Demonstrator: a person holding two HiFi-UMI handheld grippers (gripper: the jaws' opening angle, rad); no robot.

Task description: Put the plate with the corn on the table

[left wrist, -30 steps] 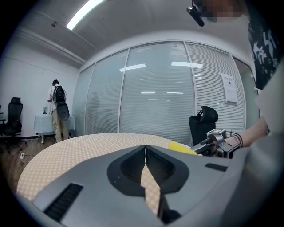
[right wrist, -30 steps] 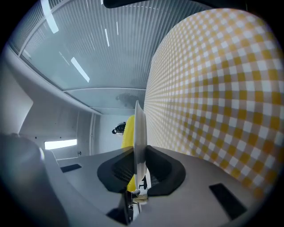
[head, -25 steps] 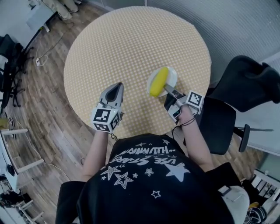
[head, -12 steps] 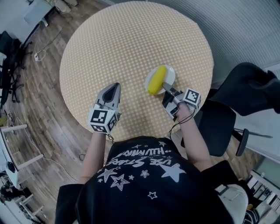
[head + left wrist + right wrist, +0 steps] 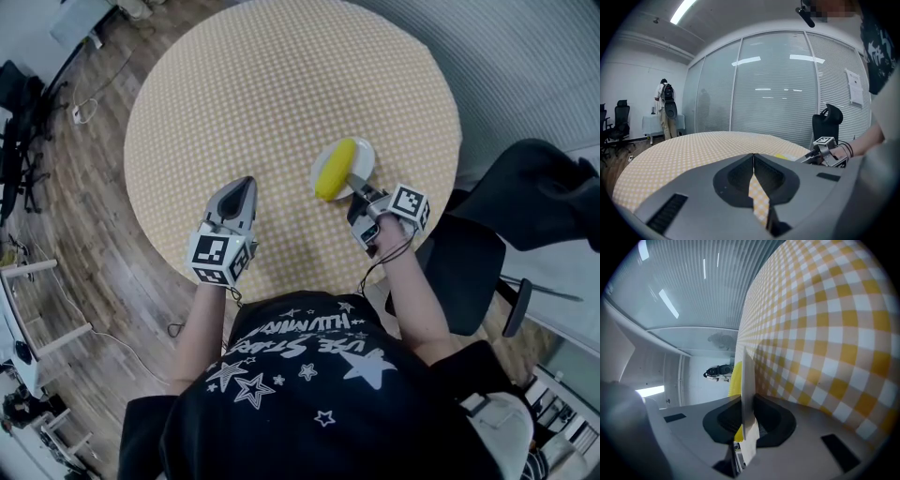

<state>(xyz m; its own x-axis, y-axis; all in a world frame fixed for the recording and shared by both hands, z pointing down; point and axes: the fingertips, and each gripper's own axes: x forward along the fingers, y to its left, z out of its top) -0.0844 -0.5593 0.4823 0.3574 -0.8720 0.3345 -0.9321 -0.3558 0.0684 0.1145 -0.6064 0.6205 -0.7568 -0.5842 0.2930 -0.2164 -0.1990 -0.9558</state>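
- Right gripper (image 5: 358, 187) is clamped on the near rim of the plate (image 5: 365, 156). Its own view shows the white edge pinched squarely between the 2 jaws, with yellow just beyond.
- The plate sits over the right side of the round checked tabletop (image 5: 281, 94), close to the edge nearest the person. From these angles I can't tell whether it is resting on the cloth or hovering just above it.
- Left gripper (image 5: 244, 187) is over the tabletop's near left, jaws together with nothing between them, well apart from the plate.
- First risk: the hold is on 1 spot of the rim only. If the far side isn't down when the jaws part, the plate could drop or tip.
- Second risk: the cob is round and the plate looks shallow. Any tilt during the set-down or a jerky release could roll it off onto the cloth.
- Third risk: the plate is near the tabletop's edge, with a black chair (image 5: 466, 270) just beyond. If the gripper drags it on the way out, it could slide toward that edge.
- What's in it: the plate holds 1 corn (image 5: 335, 171), lying diagonally and spanning nearly the full width, with a crescent of bare white showing on its right. Nothing else is on the plate.
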